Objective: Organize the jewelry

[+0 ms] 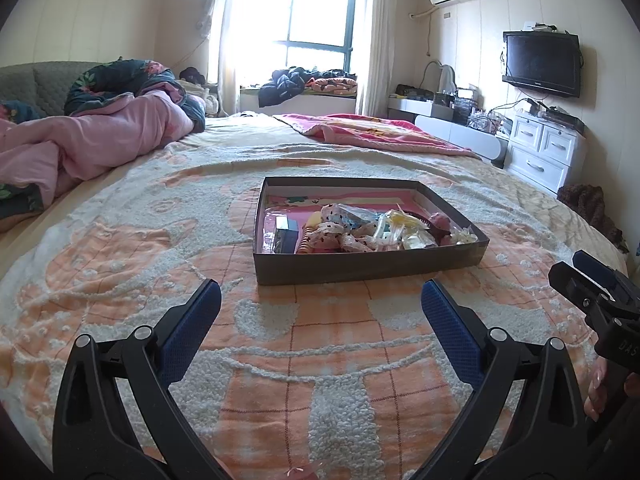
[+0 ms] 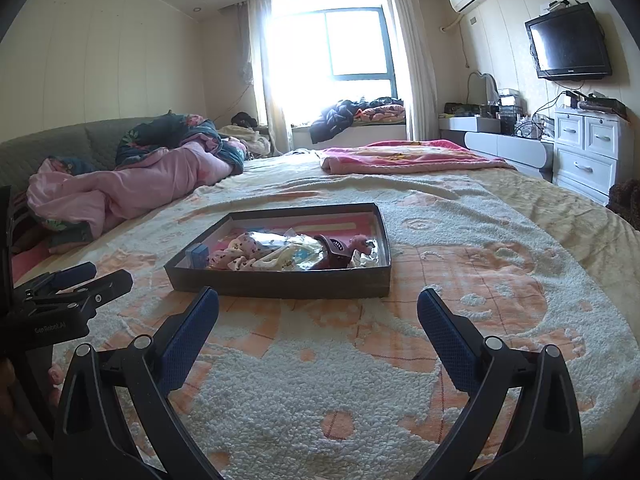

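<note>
- Centrally on the bedspread [image 1: 120,240] sits a shallow dark tray [image 1: 360,270], pink-lined inside, and both grippers hang short of its near wall, not touching it.
- Its contents lie heaped toward the near side: a small blue box [image 1: 287,229] at the left end, spotted white fabric pieces [image 1: 334,232], clear plastic packets [image 1: 400,226], a dark comb-like piece [image 1: 416,222] and something pink [image 1: 442,222] at the right end; individual jewelry items are too small to pick out.
- Left gripper [image 1: 320,304]: jaws spread wide, nothing between the blue pads [image 1: 192,332].
- Right gripper [image 2: 318,310]: jaws likewise wide apart and holding nothing.
- Only the left wrist view shows an orange ridged clip [image 1: 306,242] beside the blue box; it also catches the right gripper's side at its right edge, fingertips of a hand [image 1: 600,392] below it.
- Only the right wrist view shows crinkled foil-like wrapping [image 2: 366,254] in the tray's right corner, and the left gripper [image 2: 76,278] seen from the side.
- Readable writing: "GenRobot.AI" on the left gripper's body; partial letters "DAS" on the right one.
</note>
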`<state>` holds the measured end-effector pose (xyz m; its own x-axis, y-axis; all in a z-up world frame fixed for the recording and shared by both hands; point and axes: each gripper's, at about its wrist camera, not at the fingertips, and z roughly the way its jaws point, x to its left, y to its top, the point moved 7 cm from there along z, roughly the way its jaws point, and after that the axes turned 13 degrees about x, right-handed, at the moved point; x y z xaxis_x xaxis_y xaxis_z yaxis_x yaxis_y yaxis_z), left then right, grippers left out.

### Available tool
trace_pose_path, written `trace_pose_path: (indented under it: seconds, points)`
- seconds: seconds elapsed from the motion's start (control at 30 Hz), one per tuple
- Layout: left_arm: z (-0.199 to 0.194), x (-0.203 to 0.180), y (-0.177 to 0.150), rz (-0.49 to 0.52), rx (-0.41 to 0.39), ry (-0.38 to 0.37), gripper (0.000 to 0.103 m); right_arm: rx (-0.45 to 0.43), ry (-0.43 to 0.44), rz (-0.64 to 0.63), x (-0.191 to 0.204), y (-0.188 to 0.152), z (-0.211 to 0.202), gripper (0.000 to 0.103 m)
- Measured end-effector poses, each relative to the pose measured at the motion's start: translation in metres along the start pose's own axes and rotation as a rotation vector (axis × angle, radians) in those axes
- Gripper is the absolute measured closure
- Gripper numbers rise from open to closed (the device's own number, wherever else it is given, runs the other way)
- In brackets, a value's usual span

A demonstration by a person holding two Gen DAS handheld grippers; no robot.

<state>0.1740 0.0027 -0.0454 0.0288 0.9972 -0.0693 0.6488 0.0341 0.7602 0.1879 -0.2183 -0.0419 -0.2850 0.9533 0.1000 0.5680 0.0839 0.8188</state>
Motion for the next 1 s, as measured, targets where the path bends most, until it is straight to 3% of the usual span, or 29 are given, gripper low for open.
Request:
trace_pose_path:
  seconds: [1.0]
  points:
    - [-0.0003,0.0001,0.0002,-0.003,0.001,-0.001,0.011,-0.003,0.001,-0.01,0.0022,0.0021,0.0007,0.006]
